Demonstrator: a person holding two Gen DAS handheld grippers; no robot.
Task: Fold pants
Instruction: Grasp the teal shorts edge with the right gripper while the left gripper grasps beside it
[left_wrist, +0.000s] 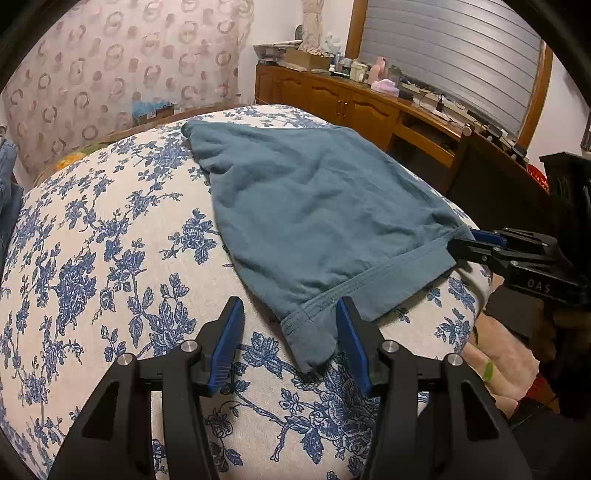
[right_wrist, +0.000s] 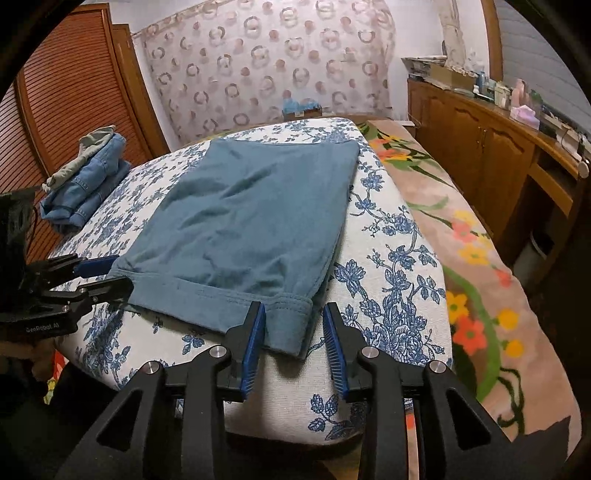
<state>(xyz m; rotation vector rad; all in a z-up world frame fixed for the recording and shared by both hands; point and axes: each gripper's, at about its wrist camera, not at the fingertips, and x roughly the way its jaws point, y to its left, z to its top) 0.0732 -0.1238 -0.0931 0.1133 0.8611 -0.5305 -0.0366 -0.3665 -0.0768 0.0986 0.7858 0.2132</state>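
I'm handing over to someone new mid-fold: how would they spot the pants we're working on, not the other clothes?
Start at the cushion with the blue flower print. The teal pants lie flat across its middle, folded into a rough rectangle with the hemmed edge nearest the two grippers. The only other clothes, a stack of folded denim, sit at the cushion's far left edge and are lighter, faded blue.
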